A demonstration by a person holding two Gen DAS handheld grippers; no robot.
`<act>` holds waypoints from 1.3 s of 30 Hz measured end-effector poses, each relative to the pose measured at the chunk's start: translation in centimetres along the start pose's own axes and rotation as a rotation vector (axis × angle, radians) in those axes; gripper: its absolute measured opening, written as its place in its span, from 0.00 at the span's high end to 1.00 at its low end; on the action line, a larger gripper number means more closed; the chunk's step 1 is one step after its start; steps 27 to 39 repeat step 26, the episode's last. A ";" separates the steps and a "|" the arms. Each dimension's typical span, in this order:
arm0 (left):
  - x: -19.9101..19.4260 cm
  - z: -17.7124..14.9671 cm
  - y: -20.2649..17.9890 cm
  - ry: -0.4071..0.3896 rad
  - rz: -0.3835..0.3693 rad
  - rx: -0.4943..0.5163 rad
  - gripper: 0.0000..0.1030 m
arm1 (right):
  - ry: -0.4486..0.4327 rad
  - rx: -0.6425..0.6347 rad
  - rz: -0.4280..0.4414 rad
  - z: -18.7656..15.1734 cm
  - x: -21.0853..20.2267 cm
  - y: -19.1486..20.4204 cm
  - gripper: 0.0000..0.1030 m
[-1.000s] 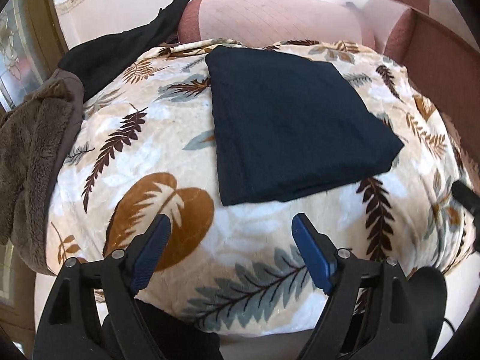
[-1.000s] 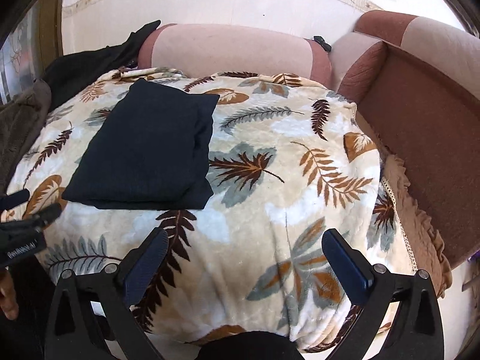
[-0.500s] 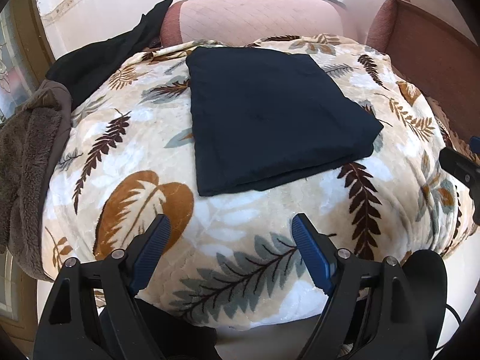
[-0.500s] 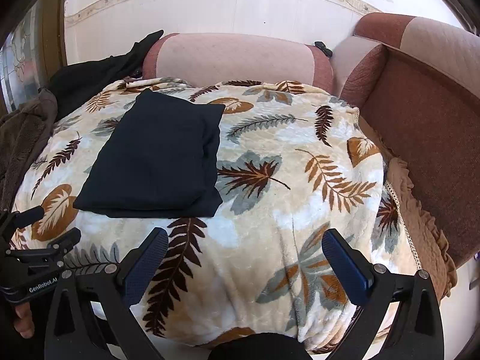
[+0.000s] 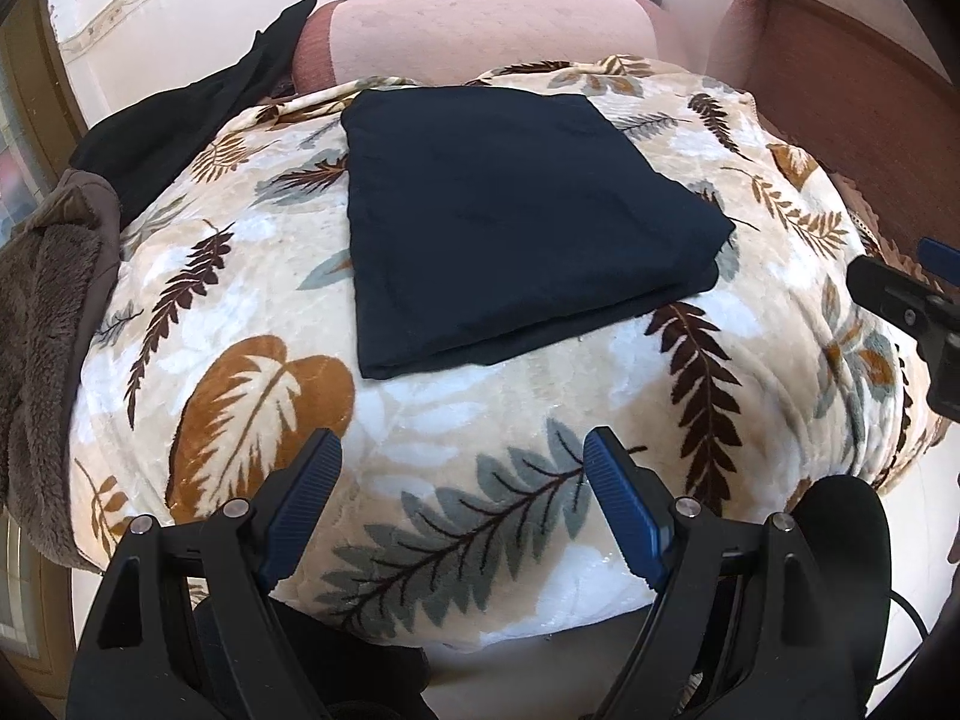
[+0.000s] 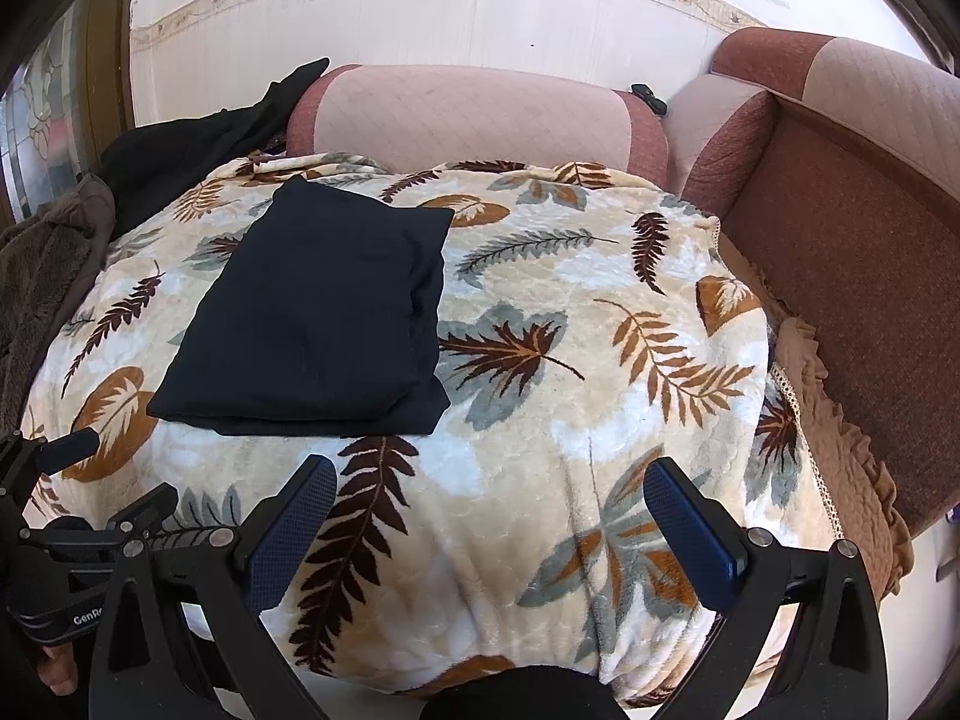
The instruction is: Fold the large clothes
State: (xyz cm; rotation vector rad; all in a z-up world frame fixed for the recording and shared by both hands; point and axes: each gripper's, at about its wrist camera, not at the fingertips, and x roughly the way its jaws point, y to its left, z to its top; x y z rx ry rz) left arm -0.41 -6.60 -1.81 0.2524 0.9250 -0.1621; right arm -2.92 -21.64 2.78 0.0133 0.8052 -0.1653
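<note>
Soft, limp dark garment (image 5: pixel 516 222) lies folded on the leaf blanket (image 5: pixel 420 420), likely best pinched at its near corners, both grippers (image 5: pixel 462 498) (image 6: pixel 492 516) held apart, empty.

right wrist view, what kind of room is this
Most likely a home living room: a pink and brown upholstered sofa runs into a corner, a leaf-print fleece blanket is spread over its seat with a folded dark garment on top, and a patterned border runs along the white wall.

A leaf-patterned blanket (image 6: pixel 540 360) is covering the middle of the frame. A pink sofa back (image 6: pixel 474 120) is standing above it, a brown sofa arm (image 6: pixel 852 228) is filling the right, and a brown fleece (image 5: pixel 42 300) is lying at left.
</note>
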 end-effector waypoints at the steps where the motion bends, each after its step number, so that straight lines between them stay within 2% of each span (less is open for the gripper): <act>1: 0.0 0.0 0.0 0.001 -0.003 0.002 0.19 | 0.000 -0.001 0.000 0.0 0.0 -0.1 0.00; 12: -0.7 0.0 -1.1 -0.005 -0.053 0.013 0.19 | -0.004 -0.003 -0.004 -0.1 -0.1 -0.1 0.00; 20: -1.4 0.2 -2.7 -0.014 -0.044 0.044 0.19 | 0.003 -0.007 -0.008 -0.2 0.1 -0.2 0.00; 39: -1.4 0.3 -2.6 -0.006 -0.044 0.039 0.19 | 0.011 0.002 -0.011 -0.3 0.3 -0.7 0.00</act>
